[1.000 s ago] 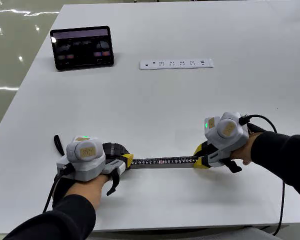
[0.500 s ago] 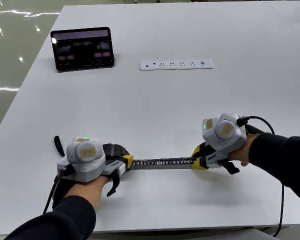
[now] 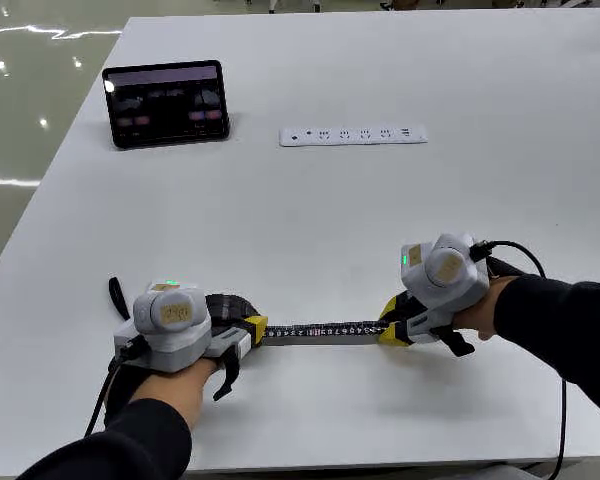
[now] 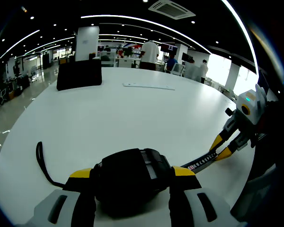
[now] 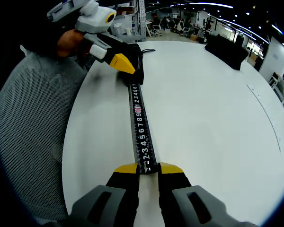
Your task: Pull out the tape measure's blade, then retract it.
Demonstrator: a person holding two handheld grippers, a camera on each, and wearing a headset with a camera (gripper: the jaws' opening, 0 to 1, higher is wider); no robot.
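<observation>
The tape measure's case [image 3: 228, 304] sits on the tabletop [image 3: 330, 220] close to the near edge, toward the near left corner; the left claw [image 4: 132, 173] is closed around it, 1 yellow-tipped jaw on each flank, which pins the black body flat so it cannot slide when the blade [image 5: 142, 127] is drawn; its wrist strap [image 4: 41, 163] trails loose on the tabletop to the outer side.

The blade lies flat along the near edge, running from the case's mouth to the right claw [image 5: 148, 168]; that claw is pinched narrow on the blade's free end, the 2 jaws meeting at the hook end with the printed scale running away from them toward the case; holding it low and in line with the case probably keeps the blade from kinking or twisting.

A tablet [image 3: 167, 102] stands near the far left corner and a power strip [image 3: 352, 134] lies by the middle of the far side, both well apart from the work.

The blade looks partly out; whether this is the pull or the controlled return cannot be told; on the return, letting the end go would risk it snapping back.
</observation>
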